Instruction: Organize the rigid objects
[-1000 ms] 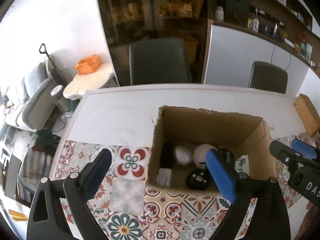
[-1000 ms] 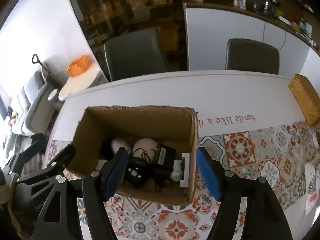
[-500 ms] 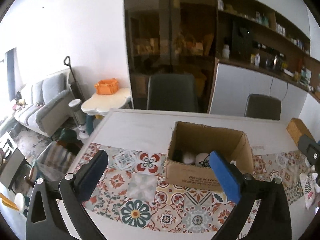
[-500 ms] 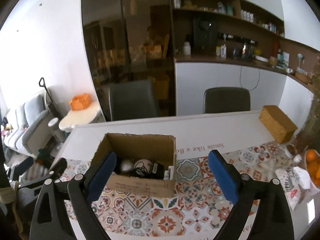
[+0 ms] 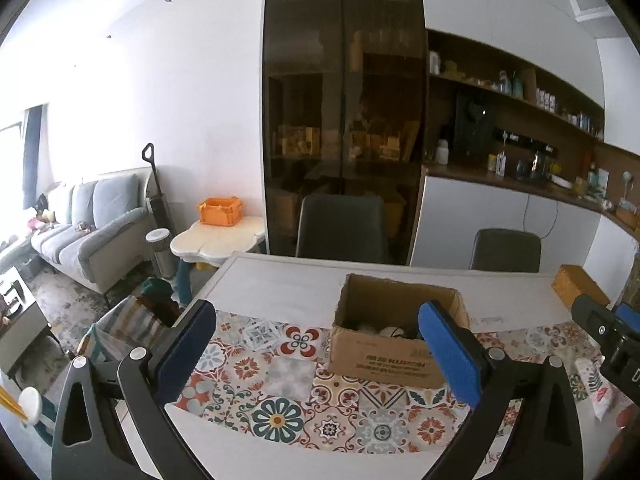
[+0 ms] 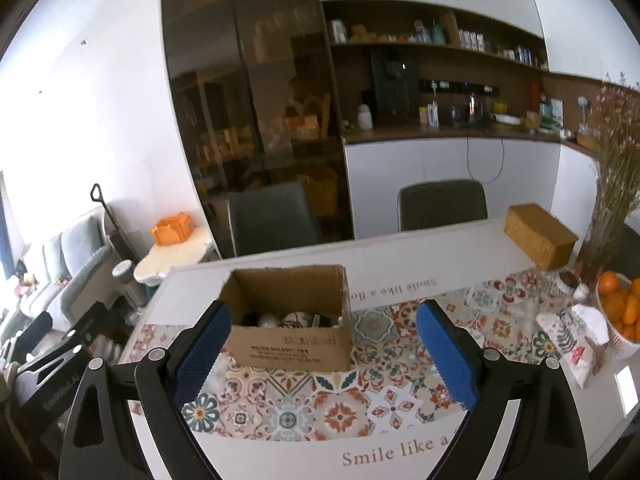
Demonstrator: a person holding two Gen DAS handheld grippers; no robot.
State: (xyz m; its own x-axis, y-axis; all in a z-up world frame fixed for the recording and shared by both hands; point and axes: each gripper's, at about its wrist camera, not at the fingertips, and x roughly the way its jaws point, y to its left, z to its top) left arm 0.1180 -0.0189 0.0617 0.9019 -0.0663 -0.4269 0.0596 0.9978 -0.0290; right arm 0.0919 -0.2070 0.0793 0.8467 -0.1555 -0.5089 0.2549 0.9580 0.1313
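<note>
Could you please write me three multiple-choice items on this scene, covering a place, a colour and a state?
1. Where does the cardboard box stand?
A. on the patterned table mat
B. on a chair
C. on the floor

2. What colour are the pads of the right gripper?
A. red
B. blue
C. white

3. How is the left gripper?
A. shut on a box
B. shut and empty
C. open and empty

Answers: 1 A, the box's base sits on the tiled pattern; 2 B, both pads show blue; 3 C, its fingers stand wide apart with only the table seen between them.
</note>
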